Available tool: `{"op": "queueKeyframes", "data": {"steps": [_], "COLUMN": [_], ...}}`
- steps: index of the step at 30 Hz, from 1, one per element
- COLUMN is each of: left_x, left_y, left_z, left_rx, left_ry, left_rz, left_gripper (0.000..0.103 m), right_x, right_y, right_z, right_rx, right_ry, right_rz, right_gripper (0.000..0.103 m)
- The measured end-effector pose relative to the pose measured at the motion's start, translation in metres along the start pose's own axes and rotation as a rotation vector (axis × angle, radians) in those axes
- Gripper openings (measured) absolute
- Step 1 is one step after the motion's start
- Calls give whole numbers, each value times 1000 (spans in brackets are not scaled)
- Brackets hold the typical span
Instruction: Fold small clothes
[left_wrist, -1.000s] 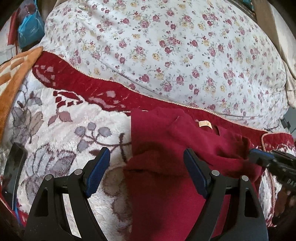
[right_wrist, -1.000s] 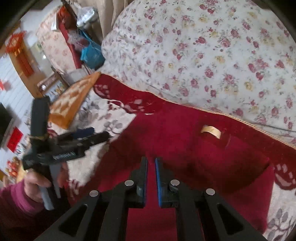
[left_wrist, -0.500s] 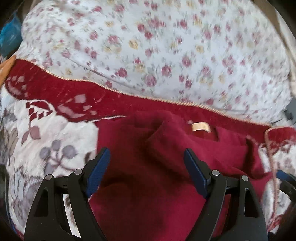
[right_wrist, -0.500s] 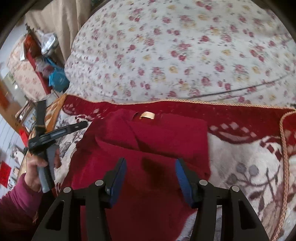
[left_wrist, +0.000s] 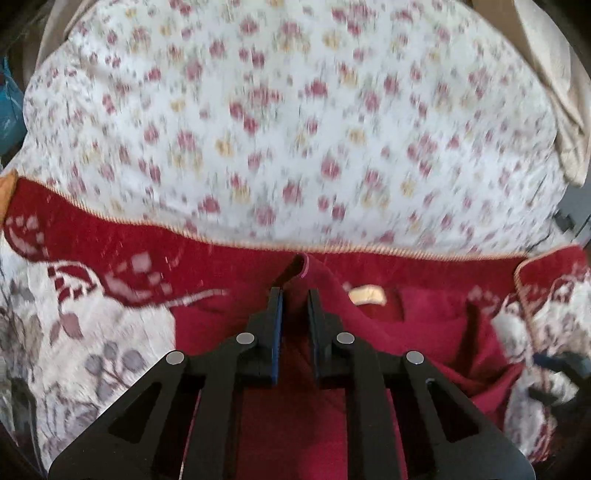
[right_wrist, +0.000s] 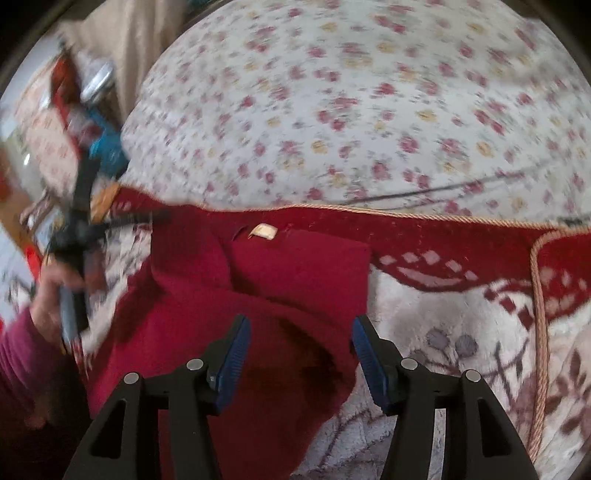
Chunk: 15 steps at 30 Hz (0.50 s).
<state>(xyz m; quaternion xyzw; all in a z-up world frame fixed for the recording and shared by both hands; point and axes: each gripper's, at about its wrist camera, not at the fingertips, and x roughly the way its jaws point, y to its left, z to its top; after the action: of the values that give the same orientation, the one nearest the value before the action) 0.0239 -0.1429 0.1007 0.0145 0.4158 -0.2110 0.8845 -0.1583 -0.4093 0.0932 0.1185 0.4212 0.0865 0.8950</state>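
A dark red garment (left_wrist: 424, 332) with a tan neck label (left_wrist: 367, 294) lies on a red and white patterned blanket (left_wrist: 92, 295). My left gripper (left_wrist: 295, 295) is shut on a raised fold of the garment's left edge, which peaks just beyond the fingertips. In the right wrist view the garment (right_wrist: 280, 288) lies partly folded with its label (right_wrist: 263, 232) at the far edge. My right gripper (right_wrist: 300, 332) is open and empty above the garment's near right part. The left gripper (right_wrist: 122, 221) shows there at the left, blurred, held by a hand.
A white floral quilt (left_wrist: 295, 129) bulges behind the blanket and also fills the back of the right wrist view (right_wrist: 369, 110). The blanket's corded edge (right_wrist: 535, 295) runs down the right. Blurred room clutter (right_wrist: 85, 122) and a beige curtain sit at far left.
My left gripper has gone from wide open to shut on the garment's left fold and lifted it. My right gripper opened earlier, let go of the garment, and stays open.
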Motion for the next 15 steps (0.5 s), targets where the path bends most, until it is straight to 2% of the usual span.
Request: {"op": "queueKeyframes", "data": {"steps": [2,3,6,8,9,10,11,13,15], "left_x": [-10,-15,-28,-36,-40,-45,-51,-63,-69], "left_y": [3,4,3,2,1,2,3,7,12], "left_z": [8,11,22,29,34,39,45,51,48], "left_rx": [-17,-22,-20,-24,-30,-37,-47,-70,-91], "left_ry": [-17,-24,-59,-81,-93,-109,-128,-167,-184], "left_rz": [-25,-37,-53,-62,-69,-75,-82,-112,-149], "left_gripper": [11,11,11,11,11,11,11,11,11], "right_x": [11,20,43,54,59,62,63,53,33], "right_y": [13,21,38,40,38,36,35,28,19], "right_z": [1,2,1,4,6,9,12,28,42], "right_rx": [-97,-177,-395,-440,-438,-432,-426,-360,-245], "right_ry": [35,68,132,138,143,143,139,65,-40], "right_rz": [-29,-74,-203,-211,-195,-190,-200,-283,-315], "right_gripper": [61,65,66,66,61,47,15,11,11]}}
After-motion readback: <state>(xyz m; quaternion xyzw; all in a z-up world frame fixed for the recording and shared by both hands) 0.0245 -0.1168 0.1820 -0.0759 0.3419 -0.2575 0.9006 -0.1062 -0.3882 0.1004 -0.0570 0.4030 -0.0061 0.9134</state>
